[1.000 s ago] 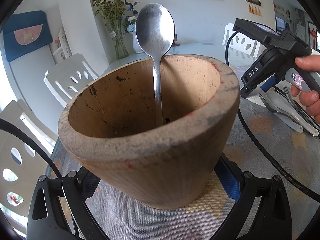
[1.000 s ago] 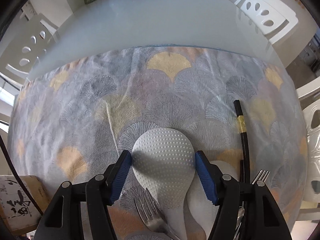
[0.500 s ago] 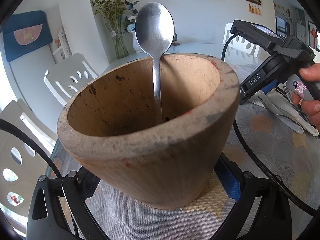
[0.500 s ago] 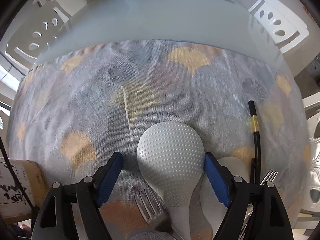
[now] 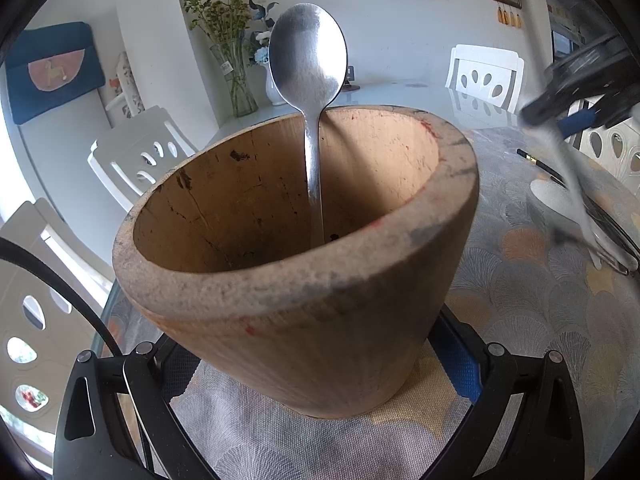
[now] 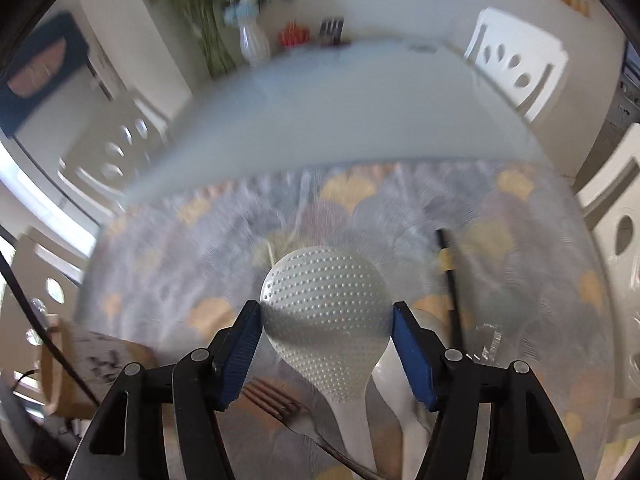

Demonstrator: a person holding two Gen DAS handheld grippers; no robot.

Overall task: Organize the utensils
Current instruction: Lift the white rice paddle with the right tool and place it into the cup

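A wooden pot (image 5: 304, 320) stands on the patterned cloth with a metal spoon (image 5: 308, 60) upright inside it. My left gripper (image 5: 316, 372) is shut on the pot's base. My right gripper (image 6: 326, 328) is shut on the head of a white dimpled rice paddle (image 6: 326, 304). Its jaws have just been closing on the paddle, and both blue pads press on its edges. The paddle hangs lifted off the cloth. From the left wrist, the right gripper (image 5: 576, 116) is a blur at the upper right, with the paddle (image 5: 568, 176) slanting down from it.
On the cloth under the right gripper lie a fork (image 6: 280, 404), a second white spoon (image 6: 394, 384) and a black chopstick (image 6: 450, 280). The pot (image 6: 80, 364) is at the lower left of that view. White chairs (image 6: 516, 60) ring the glass table (image 6: 360, 112); vases (image 5: 236, 80) stand at its far end.
The right gripper's jaws widened, then shut on the rice paddle and rose with it, tilting upward. In the left wrist view it moved up and right. The left gripper and pot stayed still.
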